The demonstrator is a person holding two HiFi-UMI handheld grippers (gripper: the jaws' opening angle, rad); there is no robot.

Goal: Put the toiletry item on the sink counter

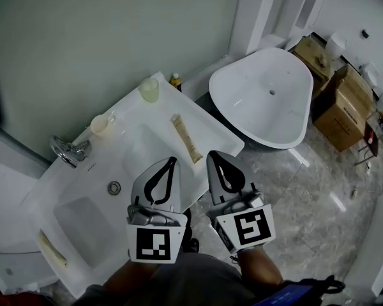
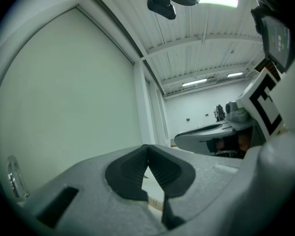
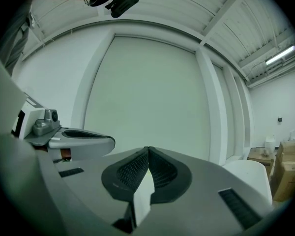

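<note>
A long beige toiletry tube (image 1: pixel 186 138) lies flat on the white sink counter (image 1: pixel 210 132), right of the basin. My left gripper (image 1: pixel 173 160) hovers over the counter's front edge, its tips just short of the tube's near end, jaws shut and empty. My right gripper (image 1: pixel 211 154) hangs beside it to the right, also shut with nothing in it. In the left gripper view the jaws (image 2: pixel 147 149) meet at the tip, and a sliver of the tube (image 2: pixel 155 204) shows below them. The right gripper view shows its jaws (image 3: pixel 148 151) closed against the plain wall.
Two pale cups (image 1: pixel 149 89) (image 1: pixel 99 125), a small bottle (image 1: pixel 175 80) and a chrome faucet (image 1: pixel 69 150) stand along the counter's back. Another beige item (image 1: pixel 52 250) lies at the near left. A white bathtub (image 1: pixel 268 97) and cardboard boxes (image 1: pixel 341 104) are on the right.
</note>
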